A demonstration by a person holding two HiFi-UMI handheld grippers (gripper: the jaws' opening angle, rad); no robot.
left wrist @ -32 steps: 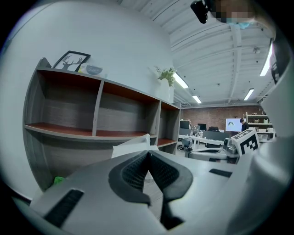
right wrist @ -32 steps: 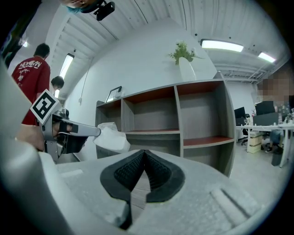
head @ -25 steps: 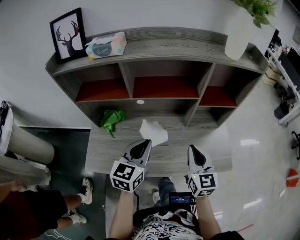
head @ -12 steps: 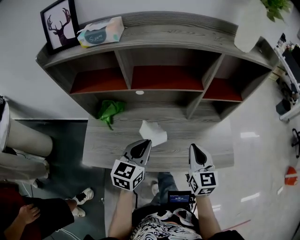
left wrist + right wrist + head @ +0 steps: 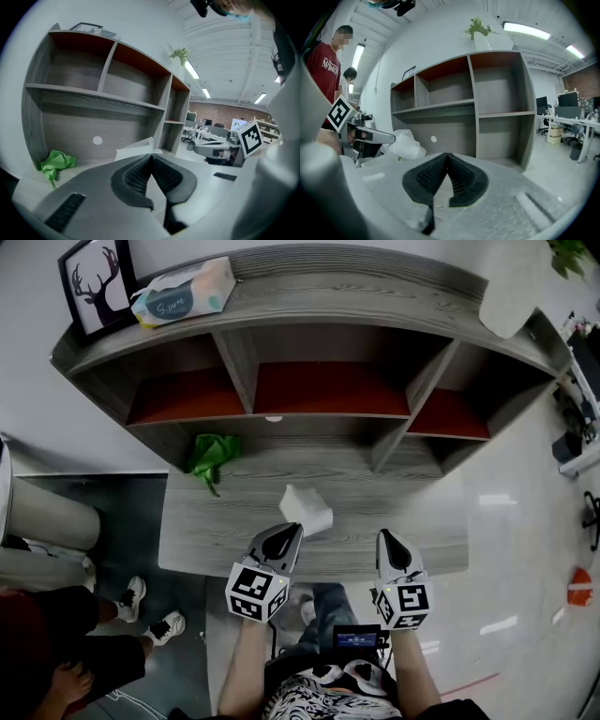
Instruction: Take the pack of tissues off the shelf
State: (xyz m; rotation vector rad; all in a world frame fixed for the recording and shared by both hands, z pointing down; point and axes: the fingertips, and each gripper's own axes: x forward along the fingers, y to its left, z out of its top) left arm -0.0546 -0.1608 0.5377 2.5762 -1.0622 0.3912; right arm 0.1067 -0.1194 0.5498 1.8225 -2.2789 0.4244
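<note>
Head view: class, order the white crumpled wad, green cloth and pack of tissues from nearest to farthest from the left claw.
1. White crumpled wad: just ahead of the left claw.
2. Green cloth: farther back, to the left.
3. Pack of tissues: on top of the shelf, left end.

Shelf (image 5: 375, 296) matt grey woodgrain; floor (image 5: 525, 549) glossy.

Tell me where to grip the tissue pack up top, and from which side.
Probably across its short width at mid-length, left claw coming down from above: the tissue pack lies flat on the open shelf top, deer picture beside it.
</note>
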